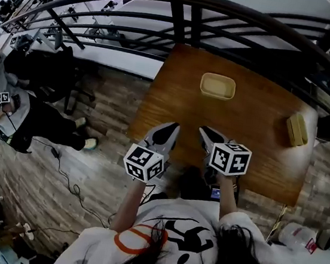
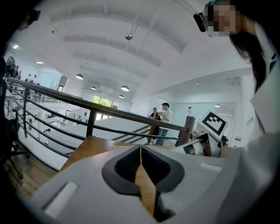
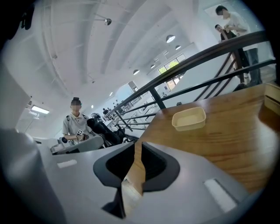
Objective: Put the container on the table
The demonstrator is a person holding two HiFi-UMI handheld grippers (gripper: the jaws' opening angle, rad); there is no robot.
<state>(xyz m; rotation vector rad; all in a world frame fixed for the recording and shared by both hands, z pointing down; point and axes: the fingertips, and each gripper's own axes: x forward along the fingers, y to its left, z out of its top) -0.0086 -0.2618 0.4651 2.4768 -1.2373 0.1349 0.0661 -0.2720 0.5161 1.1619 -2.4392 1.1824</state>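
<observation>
Placement looks finished as things lie: the shallow cream container (image 1: 217, 86) sits upright on the wooden bench (image 1: 261, 135), in its far middle part, open side up and empty as far as can be seen. Nothing touches it.

Both tools hover over the near edge of the bench, well apart from the container. The left gripper (image 1: 163, 133) has its fingers pressed together at the tips with nothing between them. The right gripper (image 1: 210, 137) has its fingers drawn in to a thin slit, and only bench wood shows through. Its camera looks across the bare bench top at the container.

My reading is that what remains, if anything, is to keep the grippers clear. Any pull-back should come straight toward the person, not sweep sideways across the bench. Should the container need shifting, the fingers would first have to open, then come down over one thin side wall. A light clamp would be wise, since so light a tray may tip or slide when nudged.

A yellow block (image 1: 297, 129) lies near the right edge of the bench, well apart from the container and out of the line between it and the grippers. A dark railing (image 1: 192, 17) runs behind the far edge. A seated person (image 1: 34, 118) is off to the left, cables (image 1: 65, 178) trail over the plank floor, and a white jug (image 1: 297, 236) stands at lower right. None of these gets in the way.
</observation>
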